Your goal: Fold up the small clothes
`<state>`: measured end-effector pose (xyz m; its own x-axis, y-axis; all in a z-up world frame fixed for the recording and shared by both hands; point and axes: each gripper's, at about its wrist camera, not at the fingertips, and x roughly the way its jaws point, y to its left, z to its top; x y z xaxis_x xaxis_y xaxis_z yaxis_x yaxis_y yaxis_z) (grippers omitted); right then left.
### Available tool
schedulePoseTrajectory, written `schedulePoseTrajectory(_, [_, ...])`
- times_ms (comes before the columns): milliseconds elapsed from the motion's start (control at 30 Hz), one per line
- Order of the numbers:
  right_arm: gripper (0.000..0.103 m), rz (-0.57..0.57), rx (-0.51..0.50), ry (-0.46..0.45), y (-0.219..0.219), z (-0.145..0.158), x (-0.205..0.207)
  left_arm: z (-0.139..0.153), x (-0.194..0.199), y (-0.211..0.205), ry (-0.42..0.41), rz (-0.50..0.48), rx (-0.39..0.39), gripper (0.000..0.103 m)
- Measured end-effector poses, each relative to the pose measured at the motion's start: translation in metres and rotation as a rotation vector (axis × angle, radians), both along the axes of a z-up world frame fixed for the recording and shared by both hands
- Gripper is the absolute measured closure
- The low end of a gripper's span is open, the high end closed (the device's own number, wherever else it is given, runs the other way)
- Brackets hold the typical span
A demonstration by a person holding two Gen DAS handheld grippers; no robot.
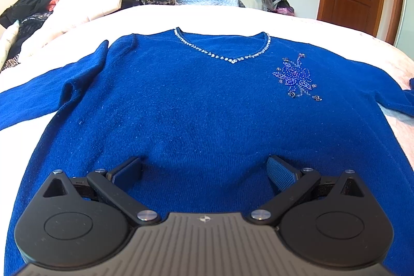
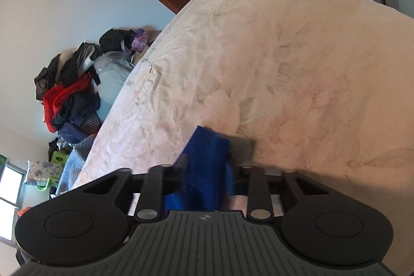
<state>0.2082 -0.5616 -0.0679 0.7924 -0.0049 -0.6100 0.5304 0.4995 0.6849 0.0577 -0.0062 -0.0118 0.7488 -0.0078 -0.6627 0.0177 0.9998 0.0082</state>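
A blue sweater (image 1: 196, 105) is spread flat, front up, on a bed (image 1: 375, 64), its neckline at the far end and its sleeves stretched out to left and right. The left claw (image 1: 204, 172) is held above the near hem with its jaws wide apart and nothing between them.

In the right wrist view, the right claw (image 2: 204, 167) is seen clamped on a blue sleeve cuff (image 2: 207, 154), with the flowered bedcover (image 2: 284, 69) beyond it. No earlier picture is given, so only the grip itself can be told.

Only a narrow strip of knit appears to be caught, so it could slip out when the sleeve is carried across. The body is pinned by nothing, so it could be dragged and wrinkled. The beaded flower (image 1: 295, 76) could be snagged.

The whole layout is shown only by the left wrist view, where the right claw is out of sight. The grip on the cuff is shown only by the right wrist view.
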Motion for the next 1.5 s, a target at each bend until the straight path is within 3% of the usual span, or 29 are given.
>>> schedulePoseTrajectory(33, [0.078, 0.005, -0.012, -0.013, 0.001, 0.0, -0.002, 0.002, 0.002, 0.001, 0.003, -0.009, -0.011, 0.0])
schedulePoseTrajectory(100, [0.093, 0.029, -0.05, -0.02, 0.007, 0.003, -0.007, 0.009, 0.01, 0.003, 0.011, -0.035, -0.063, 0.0])
schedulePoseTrajectory(233, [0.093, 0.078, -0.232, -0.069, 0.035, 0.03, -0.017, 0.042, 0.037, 0.004, -0.014, -0.121, -0.277, 0.0])
schedulePoseTrajectory(367, [0.093, 0.239, -0.442, -0.14, 0.109, 0.066, -0.026, 0.075, 0.078, -0.015, -0.017, -0.219, -0.469, 0.0])
schedulePoseTrajectory(433, [0.093, 0.37, -0.552, -0.182, 0.167, 0.078, -0.038, 0.075, 0.108, -0.032, 0.101, -0.299, -0.625, 0.0])
schedulePoseTrajectory(533, [0.093, 0.553, -0.703, -0.215, 0.251, 0.078, -0.053, 0.051, 0.141, -0.067, 0.319, -0.402, -0.826, 0.0])
schedulePoseTrajectory(633, [0.094, 0.707, -0.772, -0.226, 0.32, 0.068, -0.066, 0.027, 0.155, -0.095, 0.419, -0.417, -0.887, 0.0])
schedulePoseTrajectory(733, [0.093, 0.813, -1.0, -0.167, 0.381, 0.057, -0.082, 0.01, 0.16, -0.098, 0.459, -0.393, -0.984, 0.0])
schedulePoseTrajectory(800, [0.084, 0.841, -1.032, -0.18, 0.398, 0.056, -0.091, 0.003, 0.161, -0.096, 0.459, -0.352, -0.964, 0.0])
schedulePoseTrajectory(833, [0.081, 0.844, -0.991, -0.203, 0.398, 0.058, -0.096, 0.0, 0.163, -0.096, 0.467, -0.345, -0.947, 0.0])
schedulePoseTrajectory(900, [0.063, 0.822, -0.913, -0.245, 0.394, 0.065, -0.102, -0.004, 0.164, -0.096, 0.48, -0.332, -0.927, 0.0])
schedulePoseTrajectory(1067, [0.058, 0.788, -0.792, -0.245, 0.38, 0.077, -0.117, -0.005, 0.162, -0.101, 0.475, -0.313, -0.871, 0.003])
schedulePoseTrajectory(1167, [0.047, 0.76, -0.71, -0.229, 0.367, 0.083, -0.131, 0.0, 0.163, -0.108, 0.469, -0.293, -0.8, 0.033])
schedulePoseTrajectory(1233, [0.04, 0.729, -0.665, -0.226, 0.358, 0.085, -0.143, 0.001, 0.166, -0.115, 0.477, -0.287, -0.73, 0.062])
schedulePoseTrajectory(1333, [0.036, 0.691, -0.616, -0.213, 0.346, 0.08, -0.155, 0.003, 0.17, -0.123, 0.477, -0.3, -0.652, 0.084])
schedulePoseTrajectory(1433, [0.036, 0.67, -0.595, -0.197, 0.332, 0.072, -0.158, 0.013, 0.166, -0.126, 0.454, -0.335, -0.61, 0.094])
schedulePoseTrajectory(1500, [0.036, 0.664, -0.593, -0.182, 0.325, 0.067, -0.158, 0.023, 0.166, -0.127, 0.418, -0.364, -0.608, 0.094])
